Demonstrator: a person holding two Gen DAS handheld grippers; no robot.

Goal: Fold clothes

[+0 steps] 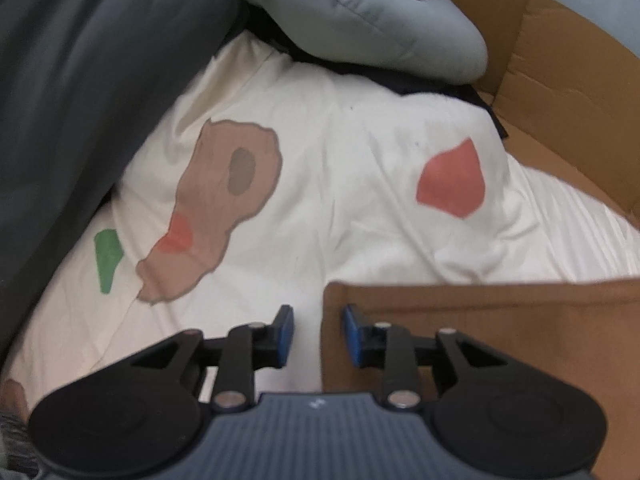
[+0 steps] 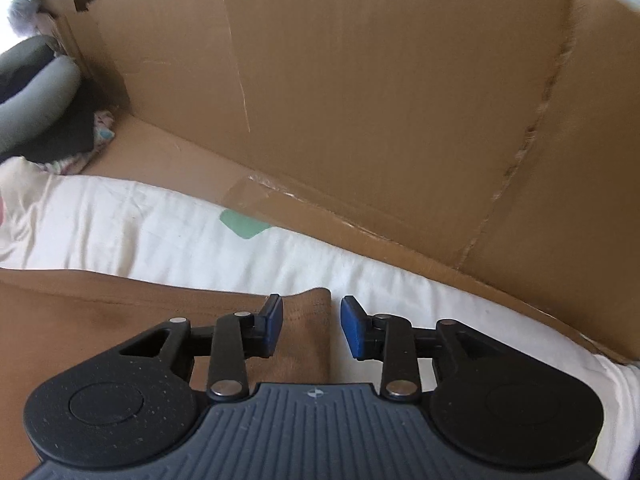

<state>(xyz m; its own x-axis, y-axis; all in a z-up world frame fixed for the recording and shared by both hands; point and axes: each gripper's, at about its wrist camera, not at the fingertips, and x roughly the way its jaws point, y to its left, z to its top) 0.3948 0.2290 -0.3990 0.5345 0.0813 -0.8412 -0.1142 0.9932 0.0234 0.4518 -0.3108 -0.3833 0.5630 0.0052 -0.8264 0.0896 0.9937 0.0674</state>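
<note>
A brown garment point(image 1: 480, 328) lies flat on a white printed sheet point(image 1: 328, 184). In the left wrist view its left edge runs between the open fingers of my left gripper point(image 1: 318, 334), which hovers over that corner. In the right wrist view the same brown garment point(image 2: 100, 304) fills the lower left, and its right corner lies between the open fingers of my right gripper point(image 2: 311, 328). Neither gripper has closed on the cloth.
A large cardboard box wall point(image 2: 360, 100) stands just behind the sheet, and shows at the right in the left wrist view point(image 1: 560, 92). A grey-blue padded garment point(image 1: 360, 16) and a dark cloth point(image 1: 80, 100) lie at the far left.
</note>
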